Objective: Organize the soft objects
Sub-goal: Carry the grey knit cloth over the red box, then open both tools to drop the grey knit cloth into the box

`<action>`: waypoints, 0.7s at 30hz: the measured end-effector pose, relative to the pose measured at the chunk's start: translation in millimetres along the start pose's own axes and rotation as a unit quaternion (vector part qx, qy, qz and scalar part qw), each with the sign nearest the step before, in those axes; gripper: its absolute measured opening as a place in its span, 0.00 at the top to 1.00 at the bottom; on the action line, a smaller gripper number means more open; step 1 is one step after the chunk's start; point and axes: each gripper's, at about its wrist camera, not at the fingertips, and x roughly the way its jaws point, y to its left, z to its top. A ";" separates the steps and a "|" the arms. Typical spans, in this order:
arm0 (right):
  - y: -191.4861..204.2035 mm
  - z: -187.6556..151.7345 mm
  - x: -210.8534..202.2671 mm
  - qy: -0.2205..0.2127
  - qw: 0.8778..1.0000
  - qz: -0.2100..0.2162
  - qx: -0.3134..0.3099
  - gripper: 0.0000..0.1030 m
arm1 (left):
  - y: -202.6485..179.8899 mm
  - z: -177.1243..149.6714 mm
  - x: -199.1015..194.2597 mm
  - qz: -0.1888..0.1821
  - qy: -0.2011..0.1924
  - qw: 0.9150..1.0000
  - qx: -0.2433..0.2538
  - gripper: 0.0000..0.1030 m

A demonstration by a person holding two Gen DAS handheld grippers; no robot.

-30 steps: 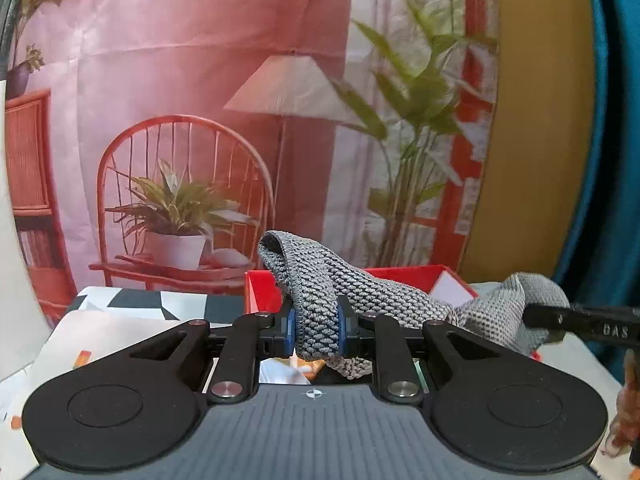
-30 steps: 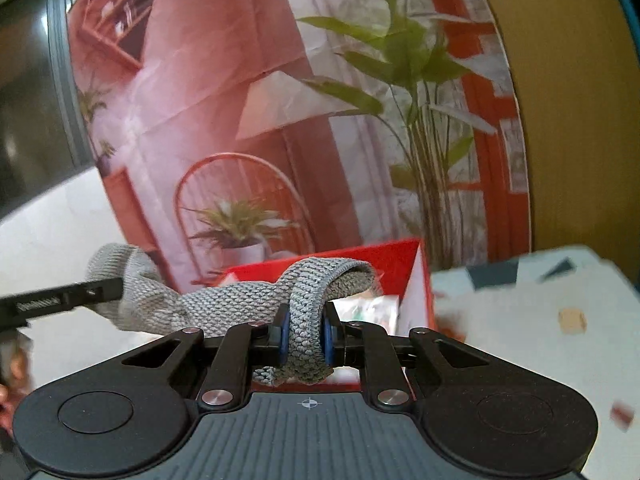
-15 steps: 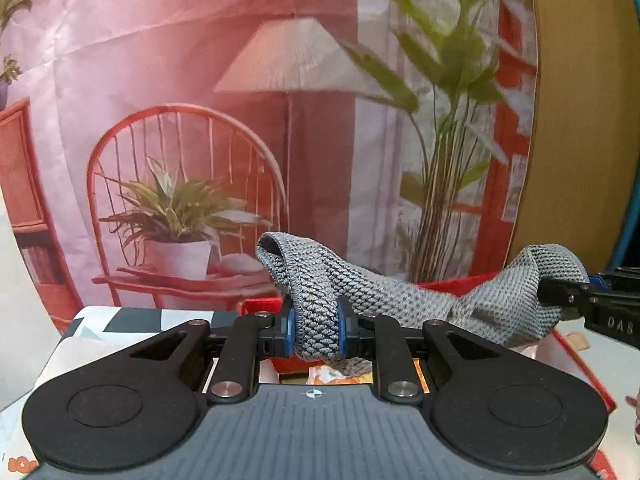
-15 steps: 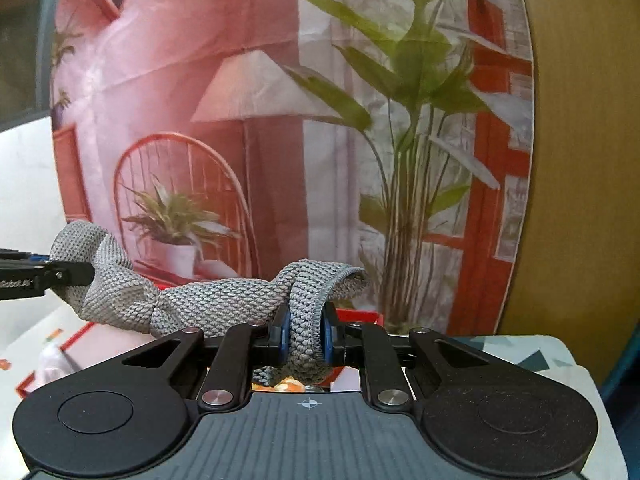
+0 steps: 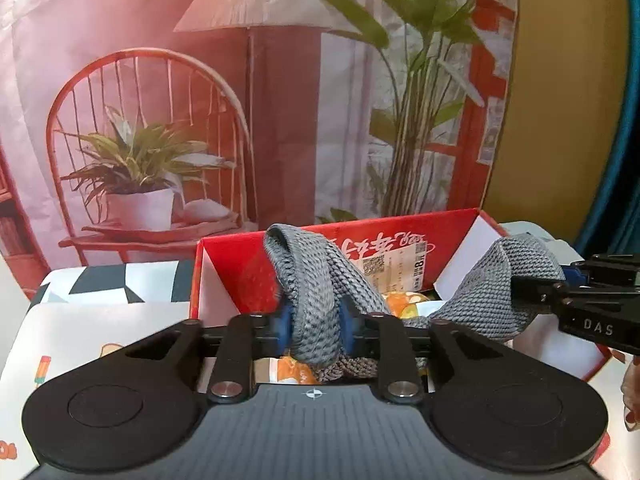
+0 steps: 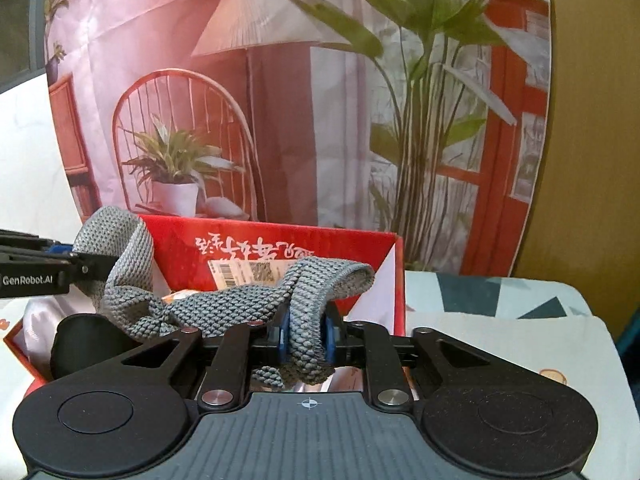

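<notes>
Moved: both grippers now over the red box (image 5: 256,272), jaws just widened.
Writing: "DAS" on right gripper (image 6: 304,338); "GenRobot.AI" on left gripper (image 5: 313,328).
Cloth: grey knit cloth (image 5: 316,280), bunched, strung between both jaws, above the box.
Jaws: each pair slightly spread, cloth between.

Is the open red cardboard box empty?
No, orange-printed packets lie inside the red cardboard box, under the grey knitted cloth.
</notes>
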 end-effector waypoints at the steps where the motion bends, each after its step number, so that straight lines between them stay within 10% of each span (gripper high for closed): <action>1: 0.7 -0.3 -1.5 0.001 1.000 -0.002 -0.003 0.76 | 0.0 0.2 -3.0 0.003 -0.004 1.000 0.005 0.49; 5: -0.2 -1.3 -10.1 -0.001 1.000 -0.007 -0.002 0.71 | 1.9 4.8 -19.1 0.005 -0.028 0.999 0.017 0.26; 9: 0.5 -2.1 -22.2 -0.009 1.000 -0.009 -0.005 0.52 | 4.0 9.5 -35.8 0.007 -0.043 0.999 0.014 0.23; 21: 12.7 -17.5 -78.8 -0.057 0.998 0.018 -0.008 0.51 | -4.1 -33.1 -96.6 -0.030 -0.065 0.997 -0.022 0.22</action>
